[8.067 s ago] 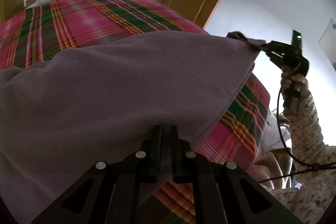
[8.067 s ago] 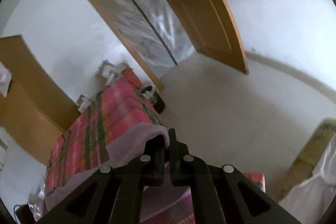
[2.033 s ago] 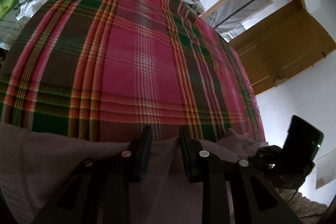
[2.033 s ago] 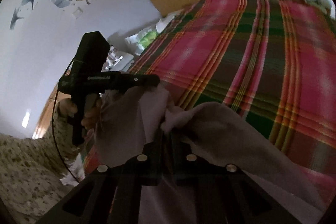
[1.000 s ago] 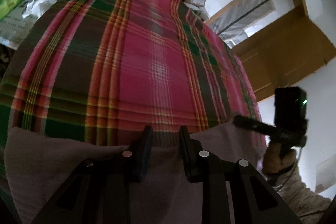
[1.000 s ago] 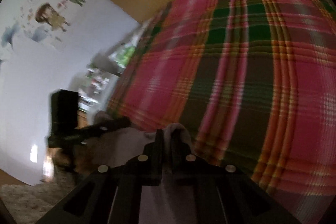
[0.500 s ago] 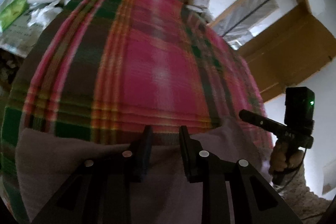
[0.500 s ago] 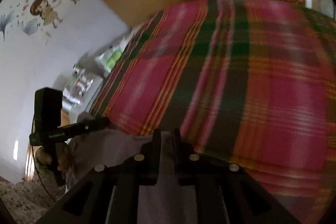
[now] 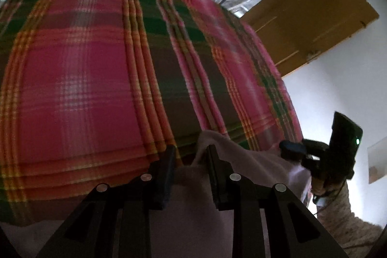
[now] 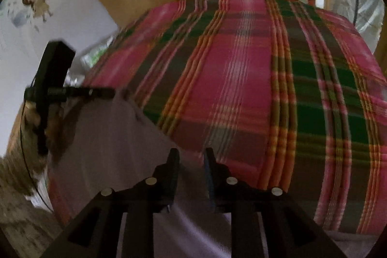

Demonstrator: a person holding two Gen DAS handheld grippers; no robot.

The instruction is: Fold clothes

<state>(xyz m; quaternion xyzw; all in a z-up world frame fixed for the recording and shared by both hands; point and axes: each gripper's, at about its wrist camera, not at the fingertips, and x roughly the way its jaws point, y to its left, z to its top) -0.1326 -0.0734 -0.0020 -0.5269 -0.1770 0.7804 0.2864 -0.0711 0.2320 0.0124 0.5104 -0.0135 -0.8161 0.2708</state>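
Left tool: jaws well apart, gripping nothing. Under and behind its fingers, cloth; between the tips, a raised corner of that cloth, leaning on the inner face of the right-hand finger but not pinched. Ahead of the tips, only the plaid bed, running away to boxes and a door.

Right tool: jaws parted more narrowly, a clear gap showing between the tips. Cloth under the fingers and trailing off to its left; no fold seen clamped, though blur makes the contact hard to read.

Pale mauve cloth spread low along the near edge of the bed, long axis running sideways from one tool to the other. Far edge just at or barely past both sets of tips, so within reach of either hand; neither plainly nearer. Off to the right of the left tool, the other tool's tip at the cloth's far end, with a hand and patterned sleeve behind it.

Fits two readings: cloth just laid down and let go, or edge about to be taken up for a fold. For any fresh grip, probably a matter of closing on the edge right at the tips, the raised corner at the left tool being the easiest bite.
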